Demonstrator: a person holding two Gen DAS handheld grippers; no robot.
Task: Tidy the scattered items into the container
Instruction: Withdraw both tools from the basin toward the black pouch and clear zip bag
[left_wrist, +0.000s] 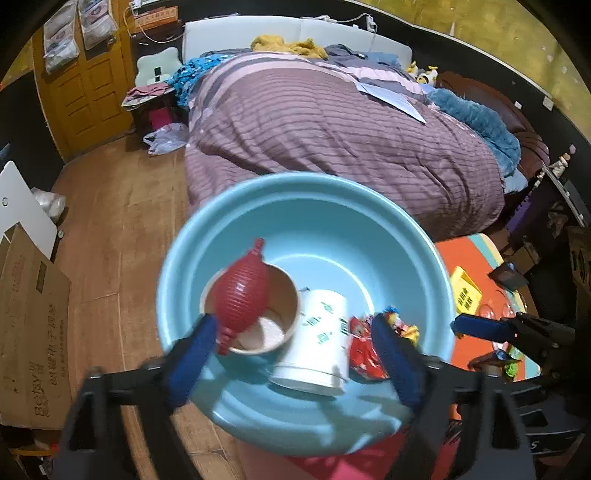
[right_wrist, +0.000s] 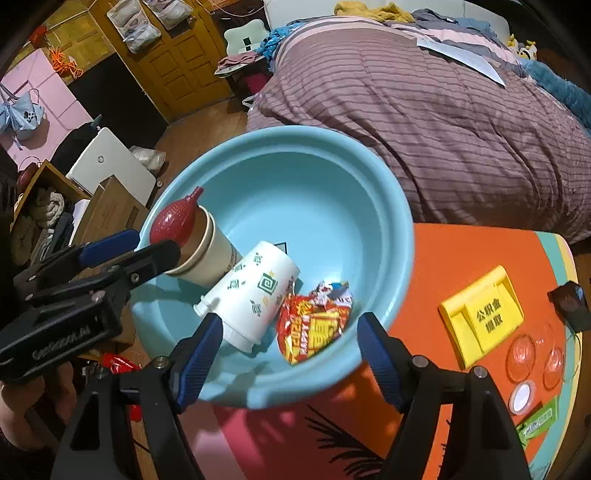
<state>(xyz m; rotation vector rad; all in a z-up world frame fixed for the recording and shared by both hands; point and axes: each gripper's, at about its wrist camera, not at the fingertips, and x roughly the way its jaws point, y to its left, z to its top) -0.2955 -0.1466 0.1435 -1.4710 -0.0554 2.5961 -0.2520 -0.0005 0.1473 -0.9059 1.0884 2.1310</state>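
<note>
- Blue basin (right_wrist: 317, 173) on orange tabletop (right_wrist: 476, 251), holding white cup (right_wrist: 255, 291), brown cup (right_wrist: 210, 254), snack packet (right_wrist: 314, 325).
- Red ball (left_wrist: 240, 291) at brown cup's mouth, left.
- Left gripper (left_wrist: 295, 354) jaws spread wide.
- Right gripper (right_wrist: 288, 350) jaws spread, holding nothing.

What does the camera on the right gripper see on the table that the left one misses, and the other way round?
Only the right wrist view shows the round white lid and green packet on the orange table. Only the left wrist view shows the brown cup's open mouth. Both show the blue plastic basin, red ribbed ball, white printed cup, red snack packet and yellow sign holder.
</note>
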